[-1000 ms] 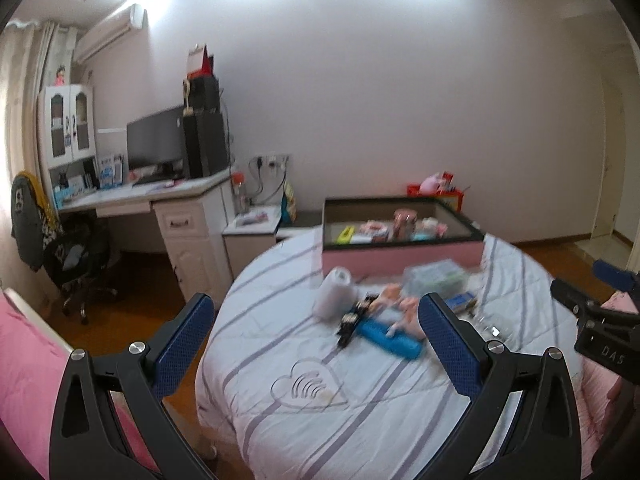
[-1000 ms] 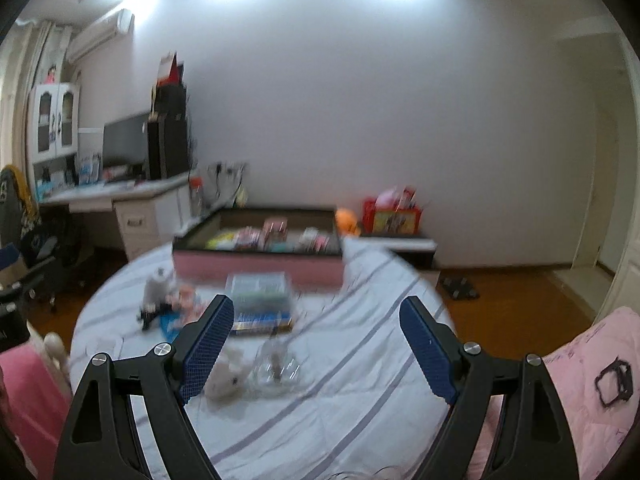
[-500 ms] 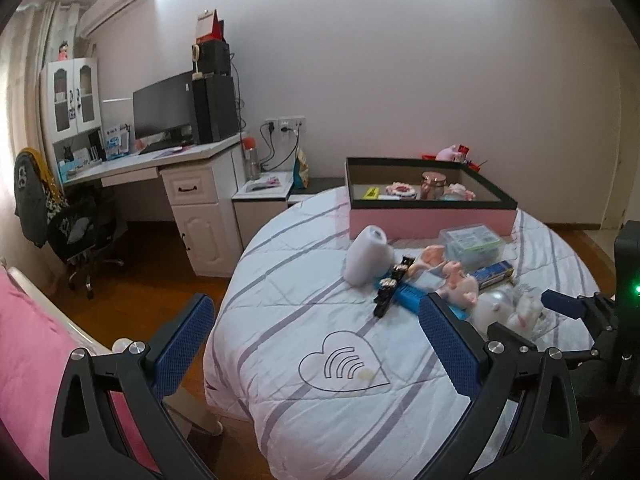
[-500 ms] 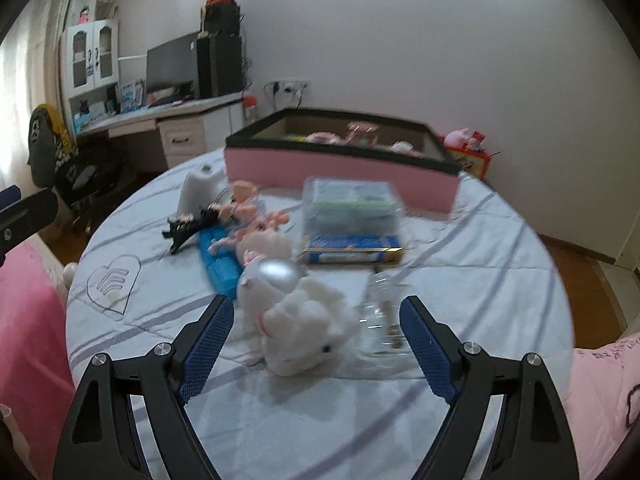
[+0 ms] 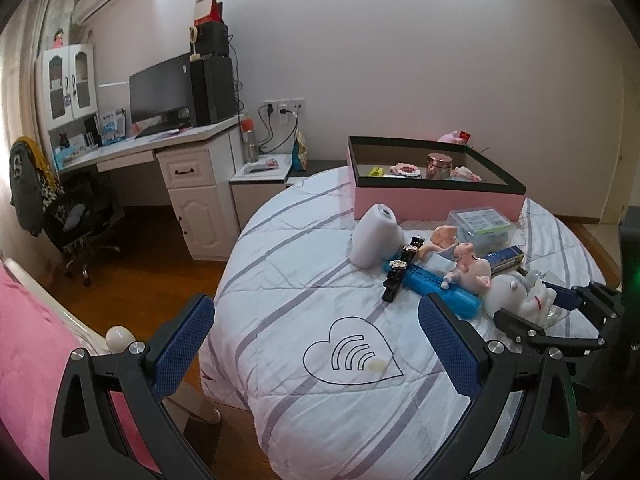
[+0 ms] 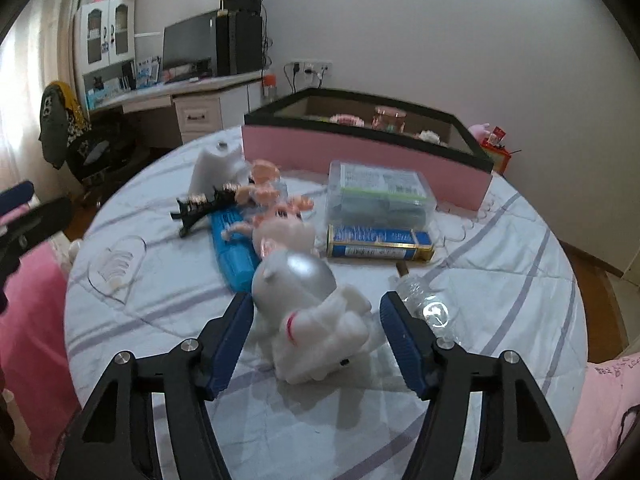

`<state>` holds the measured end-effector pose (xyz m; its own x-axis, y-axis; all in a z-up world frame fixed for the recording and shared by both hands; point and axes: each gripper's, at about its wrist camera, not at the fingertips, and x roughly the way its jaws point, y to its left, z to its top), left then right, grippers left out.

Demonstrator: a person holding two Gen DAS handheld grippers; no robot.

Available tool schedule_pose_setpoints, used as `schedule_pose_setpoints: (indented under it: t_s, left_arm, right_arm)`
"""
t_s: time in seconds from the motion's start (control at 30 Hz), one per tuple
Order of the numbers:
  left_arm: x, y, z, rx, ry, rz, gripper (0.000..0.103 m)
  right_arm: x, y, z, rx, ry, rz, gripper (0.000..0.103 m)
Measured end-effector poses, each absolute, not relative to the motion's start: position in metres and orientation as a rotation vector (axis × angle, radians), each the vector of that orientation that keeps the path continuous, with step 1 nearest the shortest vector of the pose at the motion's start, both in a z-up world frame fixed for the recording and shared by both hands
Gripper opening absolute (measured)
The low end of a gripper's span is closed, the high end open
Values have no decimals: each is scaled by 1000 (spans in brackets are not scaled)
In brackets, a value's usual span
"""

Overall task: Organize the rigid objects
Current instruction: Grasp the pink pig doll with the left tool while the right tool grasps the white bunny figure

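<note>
Right gripper [image 6: 316, 324] brackets the white toy [image 6: 316, 320]; jaws have just been closing, gaps remain either side, so no grip yet. Toy lies on the round bed [image 6: 500, 280], on the near side of the pink box [image 6: 360, 156], likely its destination. Left gripper [image 5: 316, 340] hovers open, empty. A second ago both sat higher, farther back.

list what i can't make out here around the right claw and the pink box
- Right wrist view: whether the right claw pads press the white toy; its jaws have just been closing around it, and the toy hides the contact.
- Both views: the floor of the pink box, hidden by its near wall.
- Right wrist view: lettering on the clear plastic case, too small and blurred.
</note>
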<state>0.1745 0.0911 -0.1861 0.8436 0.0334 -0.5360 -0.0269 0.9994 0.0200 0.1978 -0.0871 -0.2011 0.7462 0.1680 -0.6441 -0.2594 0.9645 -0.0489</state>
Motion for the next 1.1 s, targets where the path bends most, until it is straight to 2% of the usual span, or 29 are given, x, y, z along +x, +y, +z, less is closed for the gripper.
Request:
schedule_pose_setpoints:
  t_s: [0.03,0.2,0.27,0.3,0.37,0.43,0.63,0.73,0.83,1.1]
  left_arm:
    - [175,91,-186,6,566,26,103]
    - [182,82,-189,-12,589,-20,103]
    - [186,76,-192,-20,601,-45,103]
    - [188,73,-193,-24,609,-56,103]
    - [191,68,-196,-34,621,-77,103]
    - [195,62,-198,-38,635,-85,103]
    - [198,53,-202,-1,657,-88,103]
    - [196,53,-203,9,663,-91,103]
    - [196,53,-204,24,668,-87,103]
    - [196,54,-206,27,681,-92,103]
  right_arm:
    - [195,-90,-199,-122,678,241,55]
    - [192,-107,-184,-77,641,257,52]
    - [193,-117,-178,-54,634,263,41]
    - [194,-119,-177,-52,631,264,39]
    - [194,-125,-174,-50,620,265,39]
    - [201,-126,-180,-40,695,318,39]
    - [197,-125,-185,-19,687,350,40]
    - [199,-118,-192,-47,713,353,44]
    - [203,-114,-197,-66,714,341,59]
    - [234,-105,-208,-91,822,354,60]
